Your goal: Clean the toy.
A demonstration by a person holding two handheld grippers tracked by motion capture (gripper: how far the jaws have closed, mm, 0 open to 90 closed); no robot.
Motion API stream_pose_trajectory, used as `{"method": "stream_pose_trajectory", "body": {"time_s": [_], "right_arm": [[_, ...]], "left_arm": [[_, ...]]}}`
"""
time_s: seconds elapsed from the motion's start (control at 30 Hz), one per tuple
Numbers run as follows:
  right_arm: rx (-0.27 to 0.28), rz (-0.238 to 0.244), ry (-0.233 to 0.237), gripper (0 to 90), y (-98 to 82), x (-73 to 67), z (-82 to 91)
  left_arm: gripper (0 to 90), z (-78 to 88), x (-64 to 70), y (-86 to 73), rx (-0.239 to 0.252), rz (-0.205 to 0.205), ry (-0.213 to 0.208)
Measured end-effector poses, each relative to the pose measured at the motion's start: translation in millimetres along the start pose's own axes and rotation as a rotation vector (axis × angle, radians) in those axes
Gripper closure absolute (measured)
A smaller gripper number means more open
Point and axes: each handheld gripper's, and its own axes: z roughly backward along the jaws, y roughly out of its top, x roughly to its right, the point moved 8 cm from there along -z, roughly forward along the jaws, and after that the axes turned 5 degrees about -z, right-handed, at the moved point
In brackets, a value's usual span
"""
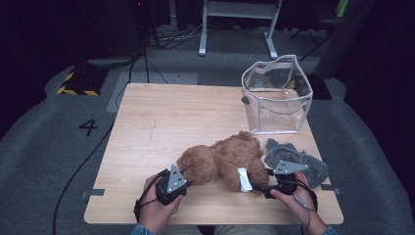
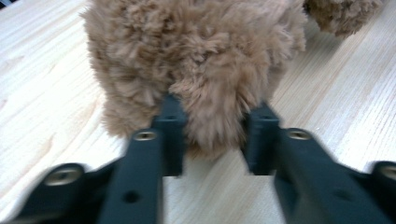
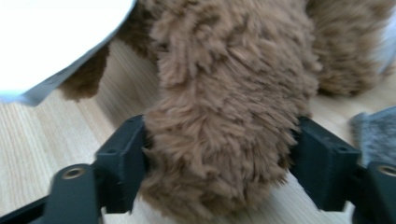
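lab: hazard tape [image 1: 77, 84], floor cables [image 1: 169, 36]

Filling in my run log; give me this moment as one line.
left gripper: shut on teddy bear | right gripper: jaws flank bear's limb | grey cloth: beside bear | clear bag: upright, behind

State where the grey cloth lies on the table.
In the high view the grey cloth lies at the table's near right, beside the teddy bear and in front of the clear bag.
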Motion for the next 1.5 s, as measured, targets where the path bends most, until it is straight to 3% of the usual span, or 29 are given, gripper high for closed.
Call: {"method": "stream_pose_trajectory", "body": {"time_s": [0.1, 0.2, 0.4, 0.5, 0.8, 0.93, 1.0, 1.13, 1.23, 1.27, 1.3, 1.33, 1.4, 1.5], "right_arm": [[0.009, 0.026, 0.033, 60.0, 2.5, 0.6, 3.6], [-0.010, 0.046, 0.008, 68.7, 5.9, -2.1, 11.6], [0.037, 0.020, 0.008, 69.1, 28.4, -12.1, 50.3], [0.070, 0.038, 0.012, 68.8, 39.2, -20.3, 73.3], [0.079, 0.022, 0.049, 68.0, 43.8, -56.0, 122.6], [0.072, 0.000, 0.083, 67.9, 48.8, -67.4, 139.2], [0.077, -0.002, 0.080, 67.9, 51.0, -65.7, 138.7], [0.071, -0.038, 0.082, 68.4, 49.9, -50.6, 117.0], [0.087, -0.051, 0.072, 68.5, 53.7, -35.7, 98.8], [0.094, -0.056, 0.062, 68.5, 56.0, -30.3, 93.5], [0.098, -0.069, 0.056, 68.5, 58.1, -23.6, 86.0], [0.095, -0.072, 0.054, 68.4, 58.9, -18.3, 79.9], [0.087, -0.078, 0.048, 68.5, 58.9, -12.0, 68.8], [0.082, -0.066, 0.053, 68.5, 57.4, -12.5, 60.2]], "left_arm": [[77.6, 2.2, -0.2, 1.1, 0.000, 0.009, -0.007], [79.4, 5.5, 3.7, 4.8, -0.001, 0.009, -0.035], [79.9, 24.3, 9.6, 15.6, 0.024, 0.046, -0.116], [80.4, 35.8, 12.3, 20.3, 0.040, 0.063, -0.138], [80.4, 71.9, 26.9, 24.6, 0.036, 0.122, -0.275], [80.4, 71.6, 24.9, 23.3, 0.028, 0.123, -0.266], [80.2, 64.0, 21.4, 20.5, 0.019, 0.138, -0.250], [79.7, 42.7, 8.7, 11.7, 0.004, 0.177, -0.202], [76.8, 32.0, -4.1, 10.1, 0.053, 0.232, -0.167], [73.1, 29.0, -10.6, 10.6, 0.086, 0.237, -0.131], [63.1, 27.9, -14.6, 10.7, 0.099, 0.241, -0.098], [56.4, 28.0, -15.6, 11.4, 0.109, 0.239, -0.093], [50.7, 29.5, -13.0, 15.3, 0.139, 0.222, -0.130], [42.7, 21.9, -7.4, 16.8, 0.111, 0.191, -0.166]]}}
